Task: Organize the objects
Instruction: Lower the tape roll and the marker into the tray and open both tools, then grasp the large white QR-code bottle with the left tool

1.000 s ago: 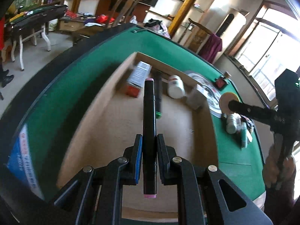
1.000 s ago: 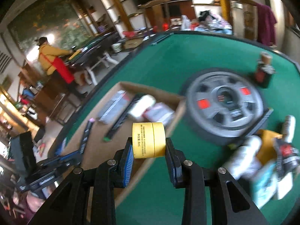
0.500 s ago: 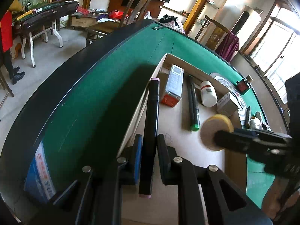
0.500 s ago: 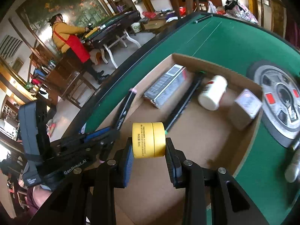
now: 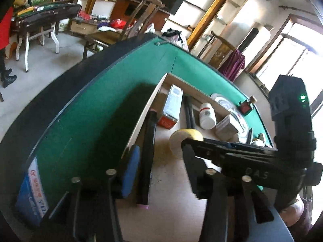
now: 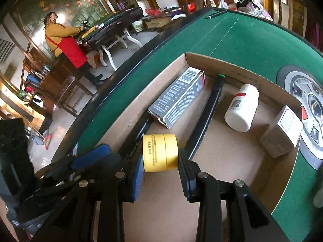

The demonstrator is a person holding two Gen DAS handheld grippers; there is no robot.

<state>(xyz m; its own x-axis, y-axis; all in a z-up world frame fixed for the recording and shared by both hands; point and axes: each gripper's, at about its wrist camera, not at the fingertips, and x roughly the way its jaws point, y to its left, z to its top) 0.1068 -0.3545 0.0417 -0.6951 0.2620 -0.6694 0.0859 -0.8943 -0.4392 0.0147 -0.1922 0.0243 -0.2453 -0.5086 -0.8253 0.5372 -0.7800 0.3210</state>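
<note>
A black marker with pink ends lies in the cardboard box along its left wall. It is between the jaws of my left gripper, which are opening, and the pads no longer press on it. My right gripper is shut on a yellow tape roll and holds it low over the box floor, just right of the marker. In the left wrist view the right gripper and its roll reach in from the right. The left gripper's blue pad shows at the lower left of the right wrist view.
Further back in the box lie a long grey carton, a black marker with a green cap, a white bottle and a small box. A weight plate rests on the green table beyond. A person in a red apron stands far off.
My left gripper's jaws have spread apart and let go of the black marker at the box's left wall. My right gripper has come down into the box with the tape roll, close beside the left.
</note>
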